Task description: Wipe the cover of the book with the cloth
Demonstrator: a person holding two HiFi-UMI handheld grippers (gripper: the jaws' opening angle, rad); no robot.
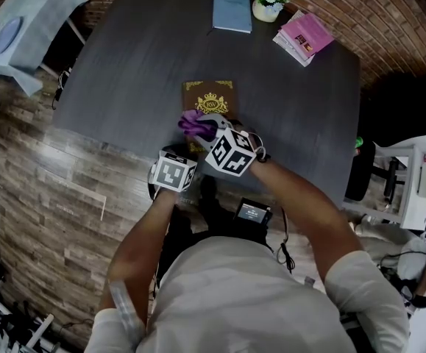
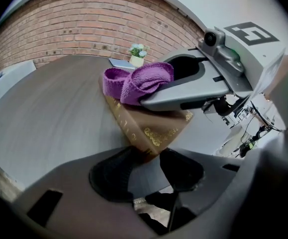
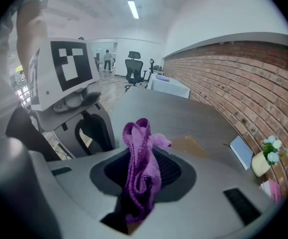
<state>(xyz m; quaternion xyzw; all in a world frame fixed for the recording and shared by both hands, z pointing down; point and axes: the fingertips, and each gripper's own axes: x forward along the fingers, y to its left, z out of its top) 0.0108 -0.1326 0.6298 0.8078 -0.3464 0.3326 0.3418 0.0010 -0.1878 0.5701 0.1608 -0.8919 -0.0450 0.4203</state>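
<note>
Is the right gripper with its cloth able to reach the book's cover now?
Probably yes: the right gripper holds the cloth over the book; the left gripper is only at its corner.

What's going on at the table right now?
A person is working with two tools. The right hand-held gripper is clamped on a bunched purple cloth, holding it over the cover of the brown book, which lies flat on the dark table. The left hand-held gripper has its jaws on either side of the book's near corner. Whether they press on it is unclear.
</note>
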